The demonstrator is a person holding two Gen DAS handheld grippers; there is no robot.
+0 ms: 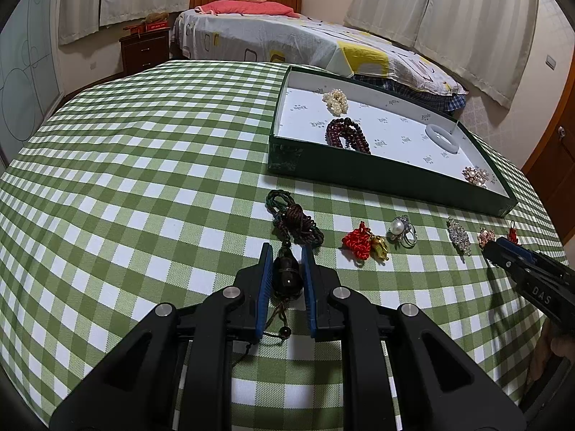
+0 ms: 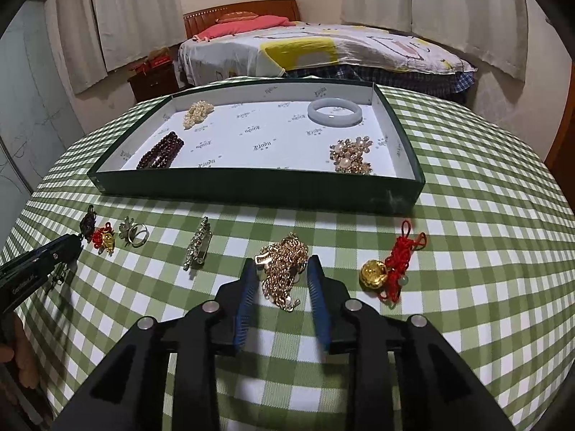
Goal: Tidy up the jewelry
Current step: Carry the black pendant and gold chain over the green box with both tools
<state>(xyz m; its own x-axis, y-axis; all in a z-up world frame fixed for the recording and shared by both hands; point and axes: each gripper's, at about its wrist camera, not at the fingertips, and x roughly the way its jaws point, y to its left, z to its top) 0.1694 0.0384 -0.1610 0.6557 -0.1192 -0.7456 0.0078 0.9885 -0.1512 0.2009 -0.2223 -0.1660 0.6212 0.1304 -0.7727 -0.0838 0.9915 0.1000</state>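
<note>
A green and white checked cloth point(image 1: 143, 179) covers the table. Behind it stands a bed point(image 1: 269, 36) with a pink pillow point(image 1: 248, 8). Pale curtains point(image 1: 449, 18) hang on the walls.

You see 1 green tray point(image 2: 251, 190) | 4 pieces in it: 1 pearl cluster point(image 2: 197, 111), 1 dark red bead strand point(image 2: 161, 151), 1 pale bangle point(image 2: 334, 112), 1 gold brooch point(image 2: 350, 158) | 2 red-knot gold charms point(image 2: 388, 269) | 1 ring point(image 2: 134, 233) | 1 rhinestone clip point(image 2: 197, 248) | 1 gold chain point(image 2: 284, 269) | 1 dark corded pendant point(image 1: 285, 276)

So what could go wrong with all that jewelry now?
The left gripper is shut on a dark pendant whose braided cord lies coiled on the tablecloth; lifted, it might drag across and catch the red knot charm. The gold chain lies loose between the right gripper's open jaws and could slip out.
</note>
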